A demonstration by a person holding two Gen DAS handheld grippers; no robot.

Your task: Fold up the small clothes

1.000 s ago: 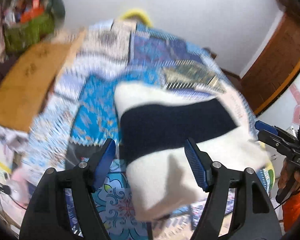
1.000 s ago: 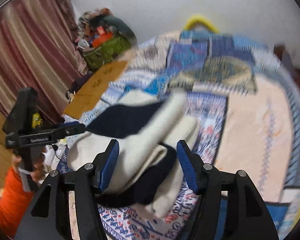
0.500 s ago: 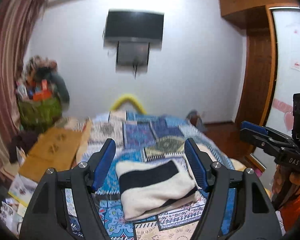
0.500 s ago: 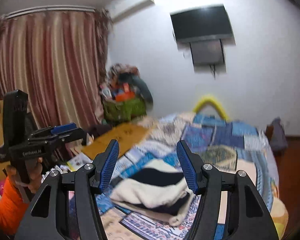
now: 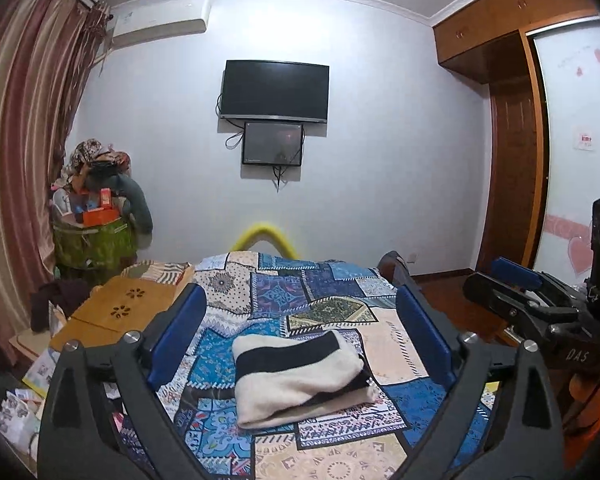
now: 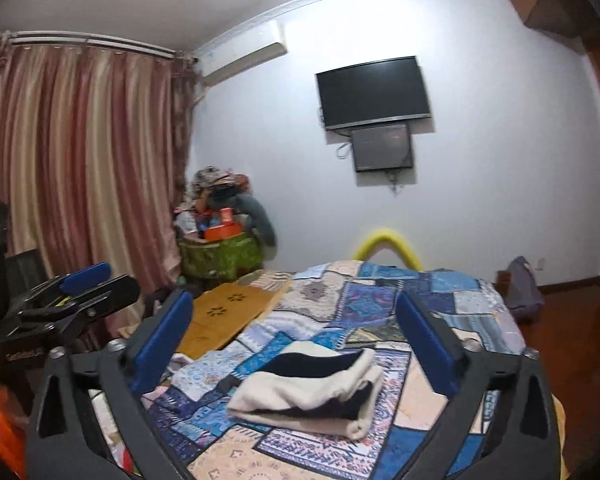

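Each hand-held gripper (image 5: 300,334) is black plastic with silver screws and ribbed blue pads (image 5: 178,336); one carries white "DAS" lettering; an orange sleeve (image 5: 592,420) shows.

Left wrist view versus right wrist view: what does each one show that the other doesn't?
Only the left wrist view shows the wooden wardrobe and the right gripper from the side. Only the right wrist view shows the full curtain and the left gripper from the side. Both show the folded cream-and-navy garment lying free on the patchwork bedspread, and the wall TV.
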